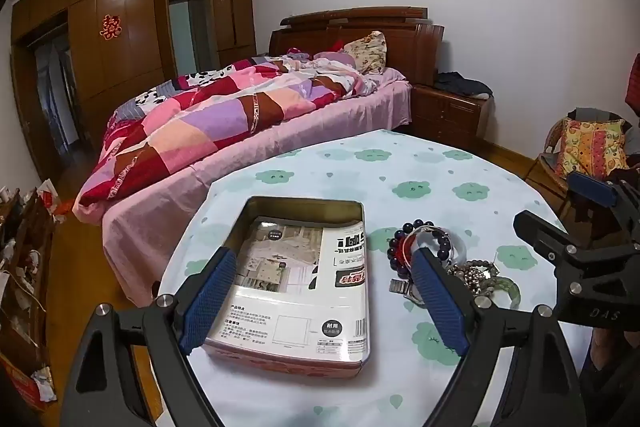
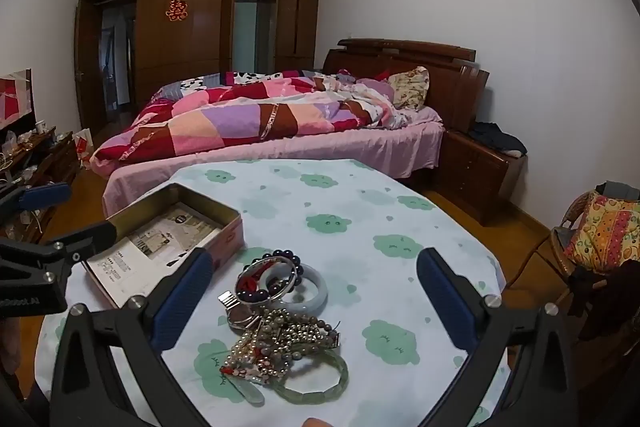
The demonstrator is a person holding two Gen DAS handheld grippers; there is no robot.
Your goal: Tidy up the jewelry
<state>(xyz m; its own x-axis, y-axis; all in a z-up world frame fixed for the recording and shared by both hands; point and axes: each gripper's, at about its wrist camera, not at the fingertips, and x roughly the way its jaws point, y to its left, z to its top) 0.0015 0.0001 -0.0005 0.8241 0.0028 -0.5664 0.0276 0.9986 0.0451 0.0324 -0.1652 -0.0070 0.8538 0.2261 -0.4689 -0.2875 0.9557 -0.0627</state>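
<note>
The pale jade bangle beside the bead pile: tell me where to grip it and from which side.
Grip the pale jade bangle on its far right rim, the arc clear of the silver bangle and beads overlapping its left. Come from above with the open right gripper, one finger inside the ring, since it lies flat on the table.

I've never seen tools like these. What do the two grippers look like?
Both look alike: the left gripper and right gripper have black angular plastic frames, silver round bolts at the joints, and two long fingers faced with ribbed blue pads. White lettering marks each body's side. No cables or sleeves show.
</note>
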